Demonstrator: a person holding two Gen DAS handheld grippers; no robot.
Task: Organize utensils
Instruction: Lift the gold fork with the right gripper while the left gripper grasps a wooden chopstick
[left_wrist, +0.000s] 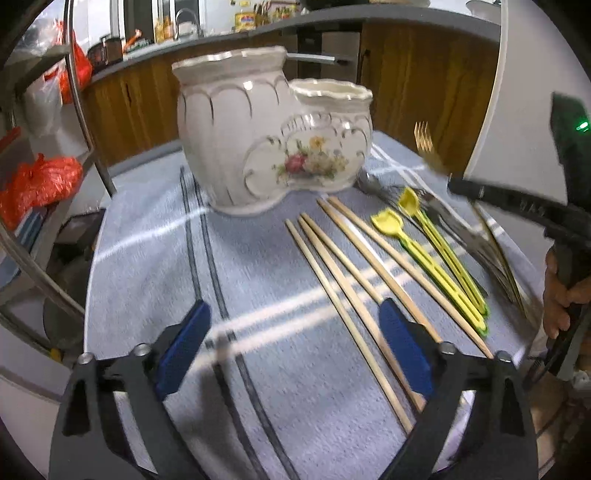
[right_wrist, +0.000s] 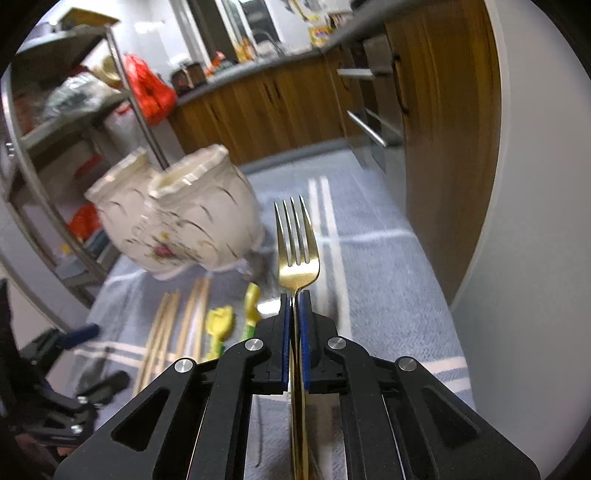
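Note:
A white two-compartment ceramic holder (left_wrist: 266, 136) with a flower print stands on the blue-grey striped cloth (left_wrist: 155, 266); both compartments look empty. It also shows in the right wrist view (right_wrist: 184, 221). Several wooden chopsticks (left_wrist: 354, 280), two yellow-green spoons (left_wrist: 424, 243) and metal cutlery (left_wrist: 480, 240) lie to its right. My left gripper (left_wrist: 295, 350) is open and empty above the cloth near the chopsticks' ends. My right gripper (right_wrist: 294, 295) is shut on a gold fork (right_wrist: 297, 243), tines pointing forward, held in the air right of the holder. The fork also shows in the left wrist view (left_wrist: 428, 147).
A metal shelf rack (left_wrist: 74, 110) with orange bags stands left of the table. Wooden kitchen cabinets (left_wrist: 424, 74) run behind it. A white curved surface (right_wrist: 535, 221) rises at the right edge.

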